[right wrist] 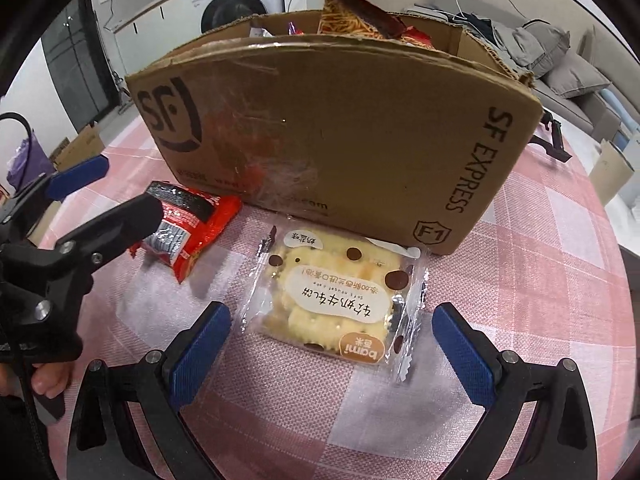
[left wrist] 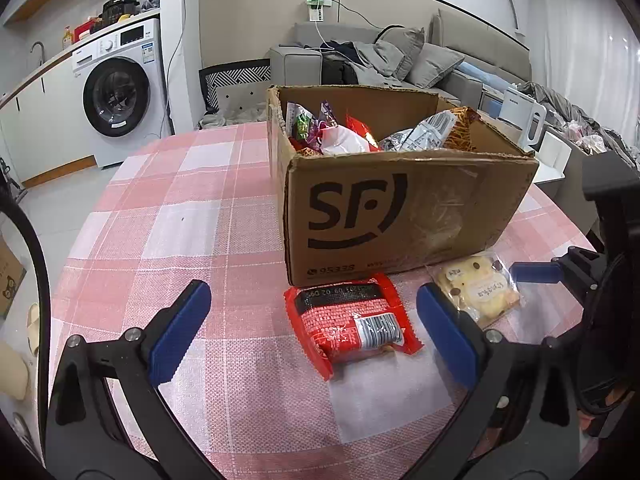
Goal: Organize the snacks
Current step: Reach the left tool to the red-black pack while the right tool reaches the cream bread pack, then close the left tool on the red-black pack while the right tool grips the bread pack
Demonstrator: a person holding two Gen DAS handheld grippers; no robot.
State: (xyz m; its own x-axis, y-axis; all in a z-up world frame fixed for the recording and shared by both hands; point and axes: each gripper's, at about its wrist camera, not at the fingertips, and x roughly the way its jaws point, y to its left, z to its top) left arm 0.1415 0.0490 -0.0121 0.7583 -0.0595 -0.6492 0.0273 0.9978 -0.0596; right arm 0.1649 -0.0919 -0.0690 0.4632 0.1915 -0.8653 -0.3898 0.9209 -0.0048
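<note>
A brown cardboard box [left wrist: 400, 208] [right wrist: 340, 140] holding several snack packets stands on the pink checked tablecloth [left wrist: 180, 220]. In front of it lie a red snack packet [left wrist: 352, 320] [right wrist: 192, 220] and a clear-wrapped yellow biscuit packet [left wrist: 476, 288] [right wrist: 336, 300]. My left gripper [left wrist: 312, 324] is open, its blue pads either side of the red packet without touching it. Around the biscuit packet my right gripper [right wrist: 332, 340] stands open too, pads apart from the wrap. The right gripper's blue fingertip [left wrist: 536, 272] shows at the right of the left wrist view.
A washing machine [left wrist: 120, 88] and counter stand at the back left, a grey sofa [left wrist: 400, 56] with clothes behind the box. A cardboard box [right wrist: 80, 148] sits on the floor to the left. A black bracket [right wrist: 552, 140] lies on the table right of the box.
</note>
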